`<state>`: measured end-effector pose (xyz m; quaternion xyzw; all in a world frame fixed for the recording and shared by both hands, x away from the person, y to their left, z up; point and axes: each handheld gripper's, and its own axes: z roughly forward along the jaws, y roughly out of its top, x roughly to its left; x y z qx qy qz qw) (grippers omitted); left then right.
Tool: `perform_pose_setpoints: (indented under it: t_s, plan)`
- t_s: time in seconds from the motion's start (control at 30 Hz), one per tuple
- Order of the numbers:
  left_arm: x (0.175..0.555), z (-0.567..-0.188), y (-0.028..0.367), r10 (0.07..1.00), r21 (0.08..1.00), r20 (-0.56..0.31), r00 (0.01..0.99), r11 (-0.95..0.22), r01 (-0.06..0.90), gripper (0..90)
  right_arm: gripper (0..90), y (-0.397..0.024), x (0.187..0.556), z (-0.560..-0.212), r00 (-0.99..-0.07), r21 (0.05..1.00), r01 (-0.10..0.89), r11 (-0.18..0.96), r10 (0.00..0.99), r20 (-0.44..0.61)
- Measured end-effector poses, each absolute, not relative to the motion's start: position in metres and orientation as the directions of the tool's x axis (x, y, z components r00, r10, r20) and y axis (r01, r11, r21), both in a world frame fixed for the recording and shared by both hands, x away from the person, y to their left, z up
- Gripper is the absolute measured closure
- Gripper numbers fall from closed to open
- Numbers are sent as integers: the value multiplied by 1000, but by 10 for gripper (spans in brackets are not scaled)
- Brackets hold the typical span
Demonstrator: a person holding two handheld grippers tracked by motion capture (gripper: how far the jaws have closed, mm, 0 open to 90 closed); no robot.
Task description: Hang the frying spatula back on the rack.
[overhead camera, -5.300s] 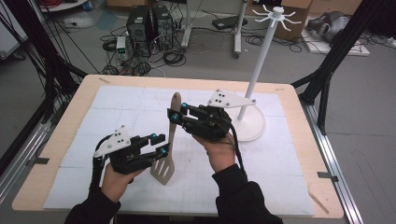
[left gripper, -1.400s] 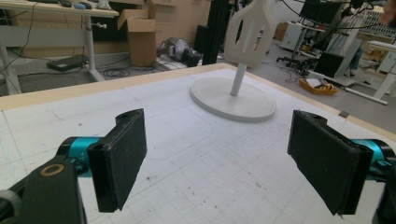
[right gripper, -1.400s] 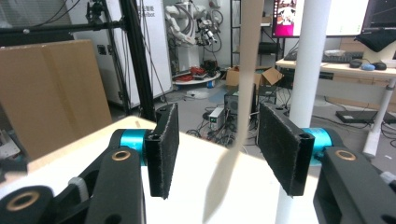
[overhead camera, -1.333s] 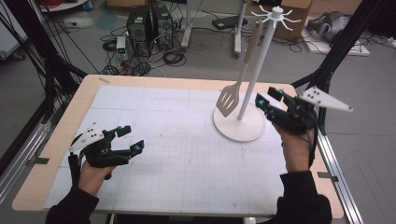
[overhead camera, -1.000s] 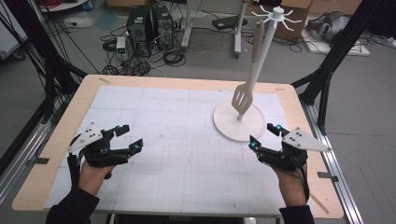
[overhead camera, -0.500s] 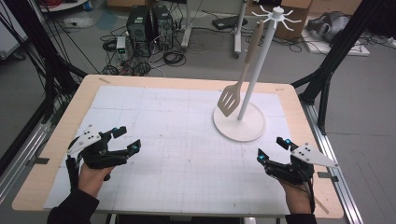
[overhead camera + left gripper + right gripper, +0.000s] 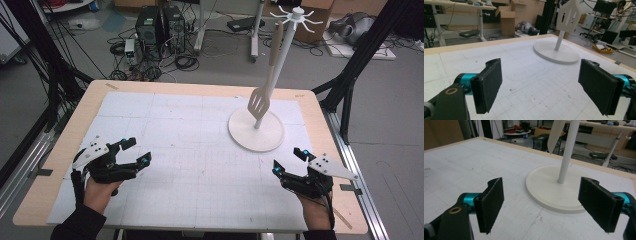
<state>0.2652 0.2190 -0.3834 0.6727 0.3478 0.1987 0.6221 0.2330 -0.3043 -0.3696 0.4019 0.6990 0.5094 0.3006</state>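
Beyond the spread jaws of both grippers, the pale wooden slotted spatula [image 7: 262, 95] hangs by its handle from a hook at the top of the white utensil stand with a round base and slim pole [image 7: 256, 131]. Its blade points downward beside the pole and clear of the base, so the hook appears to carry the weight and neither gripper supports it.

1. Left gripper [image 7: 134, 151]: the jaws stand wide apart with nothing between them. In the left gripper view the stand lies ahead of and between the black pads [image 7: 487, 83], with bare table in the gap.
2. Right gripper [image 7: 288, 162]: the jaws are likewise parted and empty. In the right gripper view the stand's base sits just ahead of the pads [image 7: 491, 202], with the pole rising between them and the spatula blade above.
3. Both grippers sit low at the near edge of the table, well apart from each other and from the stand. This posture suggests a rest position with the hanging step complete.

Surface: a white gridded mat [image 7: 190, 150] covers a light wooden table [image 7: 65, 145]; faint scuffs and specks mark the mat.

Room: the grey floor behind the table carries computer towers [image 7: 160, 22], loose cables, cardboard boxes and black frame struts. Desks appear farther off in the gripper views.
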Motion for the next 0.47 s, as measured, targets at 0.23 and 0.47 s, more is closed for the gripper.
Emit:
perform_pose_setpoints:
  t_s: [0.23, 0.47]
  plan:
    - [265, -384, 218, 716, 975, -161, 679, 11, 220, 200, 196, -306, 234, -370, -493, 954, 259, 153, 870, -6]
    - [266, -384, 218, 718, 975, -158, 678, 5, 222, 200, 196, -306, 235, -371, -494, 954, 260, 147, 869, 1]
